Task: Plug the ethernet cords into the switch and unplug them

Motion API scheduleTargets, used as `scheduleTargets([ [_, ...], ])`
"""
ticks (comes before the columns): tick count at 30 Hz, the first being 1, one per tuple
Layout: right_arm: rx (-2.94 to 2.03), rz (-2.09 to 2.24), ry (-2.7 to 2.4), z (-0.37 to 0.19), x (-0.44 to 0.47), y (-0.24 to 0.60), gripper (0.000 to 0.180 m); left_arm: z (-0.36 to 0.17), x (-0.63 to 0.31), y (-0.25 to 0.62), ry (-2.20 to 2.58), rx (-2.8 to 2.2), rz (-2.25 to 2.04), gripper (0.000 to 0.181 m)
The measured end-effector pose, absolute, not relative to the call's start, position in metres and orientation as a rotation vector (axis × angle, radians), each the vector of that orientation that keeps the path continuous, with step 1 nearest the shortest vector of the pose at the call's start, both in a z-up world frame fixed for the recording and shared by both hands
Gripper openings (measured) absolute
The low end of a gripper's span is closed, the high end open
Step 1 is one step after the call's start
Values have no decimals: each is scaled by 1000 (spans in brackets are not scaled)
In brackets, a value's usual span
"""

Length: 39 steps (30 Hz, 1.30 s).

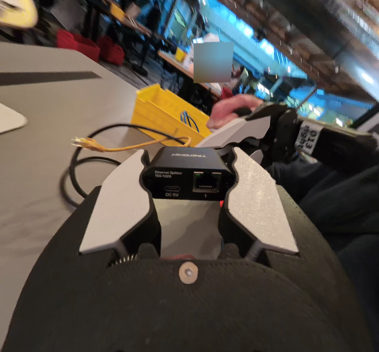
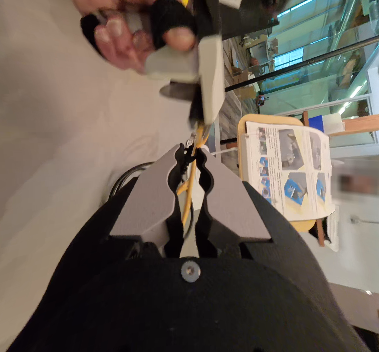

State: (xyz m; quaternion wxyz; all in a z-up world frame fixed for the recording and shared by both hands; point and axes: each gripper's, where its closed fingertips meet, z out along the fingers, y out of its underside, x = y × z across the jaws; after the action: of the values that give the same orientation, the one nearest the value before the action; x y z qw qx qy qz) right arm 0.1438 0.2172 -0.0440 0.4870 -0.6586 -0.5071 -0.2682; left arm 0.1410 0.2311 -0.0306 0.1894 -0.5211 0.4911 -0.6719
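A pale grey table [image 1: 51,120] fills the near left. Far behind it stand dark shelves with red bins [image 1: 78,44], large windows [image 1: 225,26] with blue light, and a brown ceiling [image 1: 307,24].

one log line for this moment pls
left gripper: shut on switch | right gripper: shut on black cord | orange cord: loose on table

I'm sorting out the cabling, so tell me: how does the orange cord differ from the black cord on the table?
The orange cord is thin; the black cord is thicker. The orange cord's clear plug lies free on the table, while the black cord's end seems pinched in the right gripper. The orange cord runs nearly straight; the black cord loops. Both lead behind the switch held in the left gripper.
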Motion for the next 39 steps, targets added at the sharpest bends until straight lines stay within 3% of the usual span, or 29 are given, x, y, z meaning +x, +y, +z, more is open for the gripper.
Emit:
scheduleTargets([
  [6,-1621,-555,-1126,-27,158,199,9,-8,129,265,1355,-1400,-1788,73],
  [15,-1623,-568,-868,48,212,161,10,2,122,299,1244,-1421,-1684,73],
  [25,-1724,-683,-806,56,262,135,10,43,92,349,1028,-1372,-1690,73],
  [39,-1681,-949,-475,163,352,40,11,16,105,331,1179,-1408,-1645,73],
])
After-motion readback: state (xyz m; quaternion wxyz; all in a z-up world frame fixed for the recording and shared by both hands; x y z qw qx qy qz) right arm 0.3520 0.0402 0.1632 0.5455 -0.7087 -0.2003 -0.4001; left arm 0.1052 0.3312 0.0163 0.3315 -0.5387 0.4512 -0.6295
